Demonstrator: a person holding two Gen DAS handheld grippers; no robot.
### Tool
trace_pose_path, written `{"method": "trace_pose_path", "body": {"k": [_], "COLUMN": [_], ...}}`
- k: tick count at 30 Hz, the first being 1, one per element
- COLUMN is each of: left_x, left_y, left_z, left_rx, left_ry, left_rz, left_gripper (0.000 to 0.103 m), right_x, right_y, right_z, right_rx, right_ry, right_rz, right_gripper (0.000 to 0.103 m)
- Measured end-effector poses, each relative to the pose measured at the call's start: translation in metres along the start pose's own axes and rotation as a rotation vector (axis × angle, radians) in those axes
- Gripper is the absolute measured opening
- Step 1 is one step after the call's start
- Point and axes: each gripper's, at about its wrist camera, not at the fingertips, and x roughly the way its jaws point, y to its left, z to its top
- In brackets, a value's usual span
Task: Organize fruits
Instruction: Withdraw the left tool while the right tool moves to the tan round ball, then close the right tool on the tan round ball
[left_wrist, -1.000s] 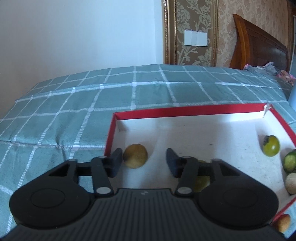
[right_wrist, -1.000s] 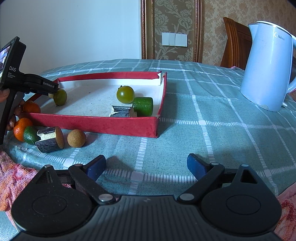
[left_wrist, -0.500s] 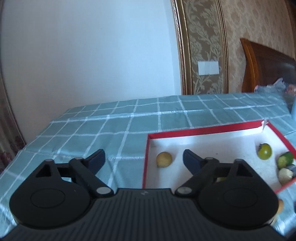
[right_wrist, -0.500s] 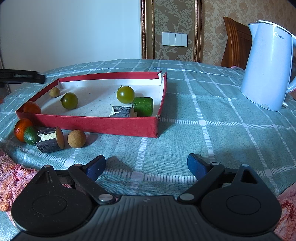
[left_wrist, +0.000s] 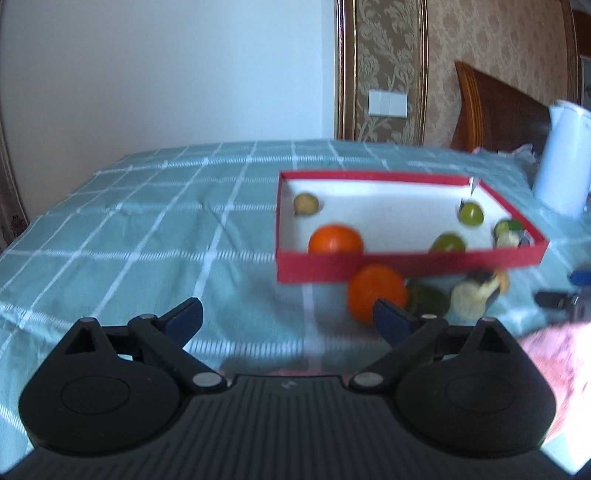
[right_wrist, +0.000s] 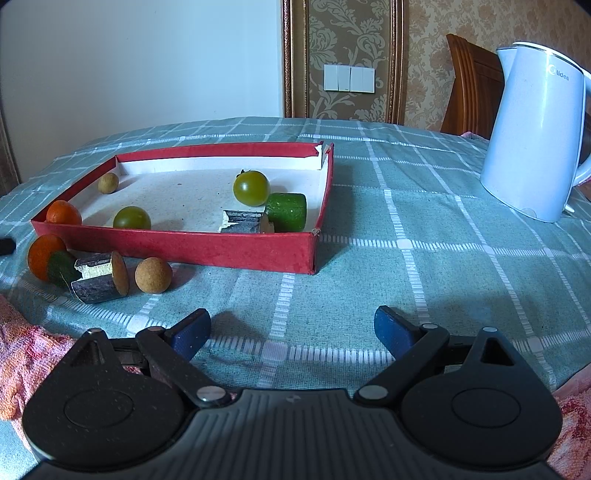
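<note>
A red tray (right_wrist: 221, 248) (left_wrist: 406, 265) holds an orange (right_wrist: 63, 213) (left_wrist: 335, 239), two green tomatoes (right_wrist: 252, 187) (right_wrist: 132, 218), a small tan fruit (right_wrist: 108, 182), a green cucumber piece (right_wrist: 287, 211) and a bark-covered piece (right_wrist: 245, 226). Outside its near wall lie an orange (right_wrist: 42, 254) (left_wrist: 376, 292), a green piece (right_wrist: 61, 266), a bark-covered piece (right_wrist: 100, 277) and a tan ball (right_wrist: 153, 275). My left gripper (left_wrist: 288, 319) is open and empty, short of the tray. My right gripper (right_wrist: 291, 328) is open and empty over the cloth.
A white electric kettle (right_wrist: 535, 129) stands at the right on the teal checked tablecloth (right_wrist: 424, 258). A pink towel (right_wrist: 22, 343) lies at the near left edge. A wooden chair (right_wrist: 469, 85) is behind the table.
My left gripper has drawn back out of the tray to the near side, jaws opened wider, leaving the small tan fruit in the tray. The right gripper has not moved.
</note>
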Motion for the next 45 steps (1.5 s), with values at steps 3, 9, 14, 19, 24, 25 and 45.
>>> {"method": "trace_pose_path", "body": {"k": [3,9,14,19,24,25,45], "left_x": [0.006,0.018,0.02,0.019,0.018,0.018,0.019], "left_y": [0.004,0.016,0.014,0.013,0.013,0.013,0.013], "left_z": [-0.007,-0.012,-0.012,-0.013,-0.013,-0.013,-0.012], "left_rx": [0.0,-0.06,-0.043,-0.035,-0.035,-0.035,-0.034], "left_ry": [0.033,0.075,0.082,0.081,0.08,0.08,0.08], "left_rz": [-0.003,-0.018,-0.014,-0.016,-0.019,-0.019,-0.018], "left_gripper": [0.098,0.103,0.103,0.103,0.103,0.103,0.103], "right_x": [0.0,-0.002,-0.011,-0.014,-0.013,-0.011,0.016], "right_y": [0.0,0.0,0.0,0.021,0.043,0.045,0.074], "right_z": [0.0,0.0,-0.001,0.001,0.009,0.011,0.021], "right_rx": [0.0,0.008,0.009,-0.054,-0.121,-0.126,-0.174], "right_ry": [0.0,-0.008,-0.065,-0.088,-0.099,-0.087,-0.037], "right_rz": [0.0,0.019,0.056,0.084,0.106,0.113,0.145], "right_gripper": [0.096,0.096,0.096,0.089,0.065,0.064,0.033]}}
